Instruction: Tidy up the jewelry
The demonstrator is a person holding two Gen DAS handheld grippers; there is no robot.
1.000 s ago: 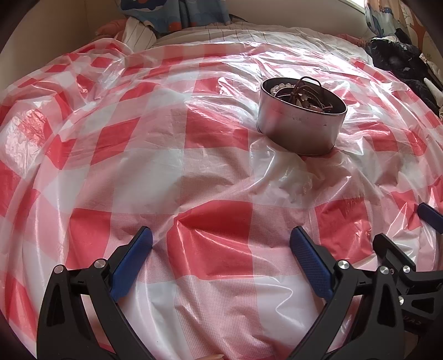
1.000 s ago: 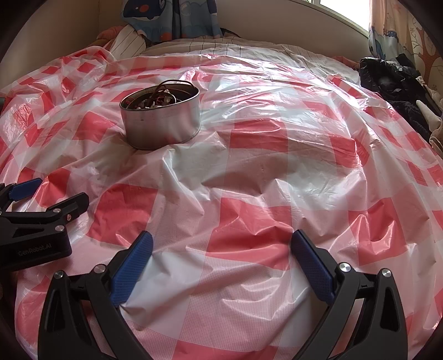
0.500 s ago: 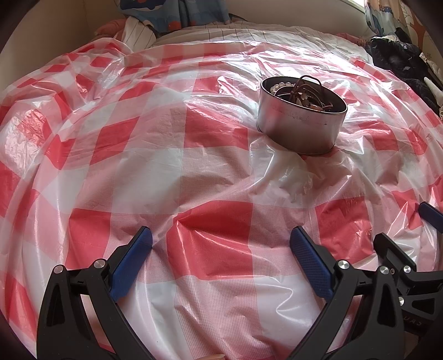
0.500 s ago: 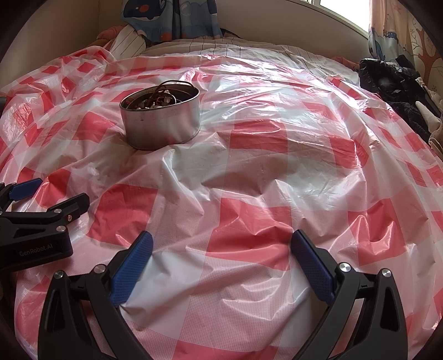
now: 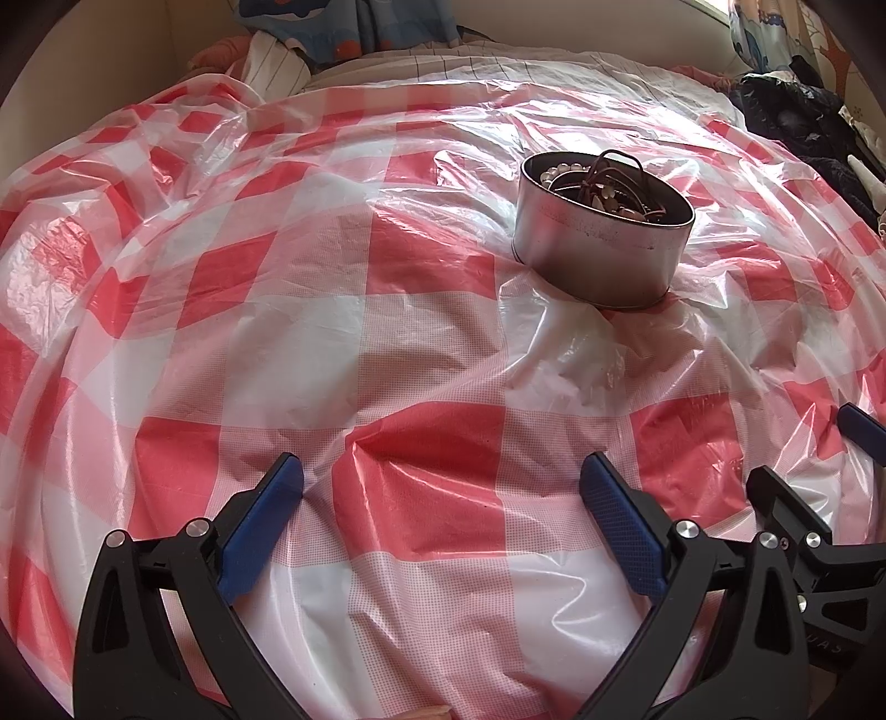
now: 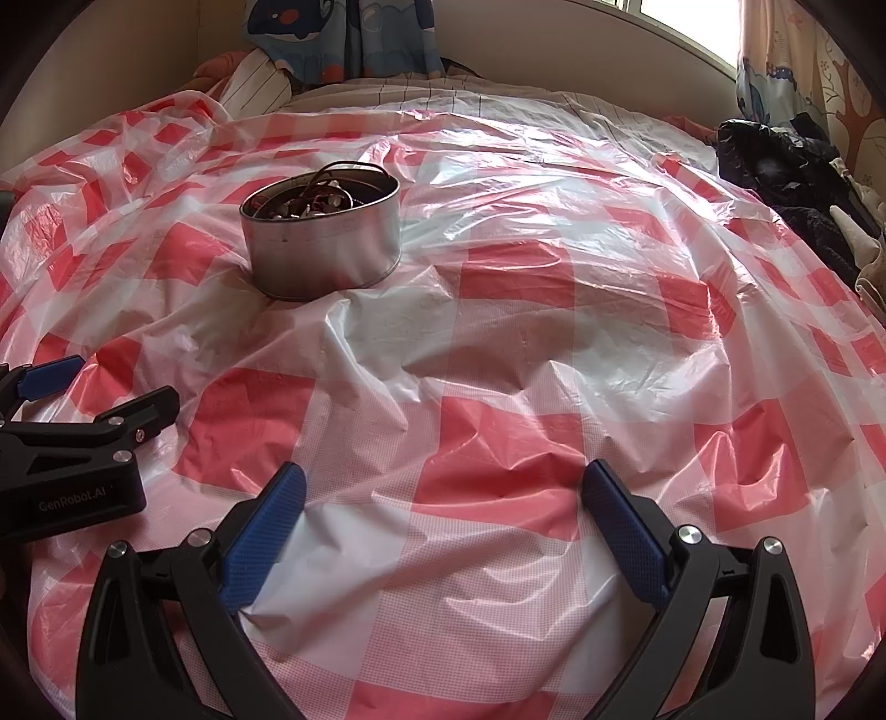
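Jewelry [image 5: 601,185], a tangle of pearl-like beads, dark wire loops and small pale pieces, lay heaped inside a round, low, dull silver metal tin [image 5: 601,260] whose top was uncovered; one thin dark loop rose just above the rim. That tin sat upright on a crinkled red-and-white checked plastic sheet [image 5: 387,310] spread over a bed, far from both tools: to the far right in the left wrist view, to the far left in the right wrist view. Nearer the cameras, the left gripper [image 5: 442,471], black-framed with blue ribbed pads, hovered over the sheet with its jaws spread wide and nothing between them. The right gripper [image 6: 443,479], of the same make, was likewise spread wide and held nothing, and it lay just to the right of the left one, both well apart from the tin. Beyond the sheet's far edge showed a striped pale bedcover [image 6: 443,94], a blue cartoon-print curtain [image 6: 343,33] against the wall, and a heap of dark clothing [image 6: 775,160] at the far right.
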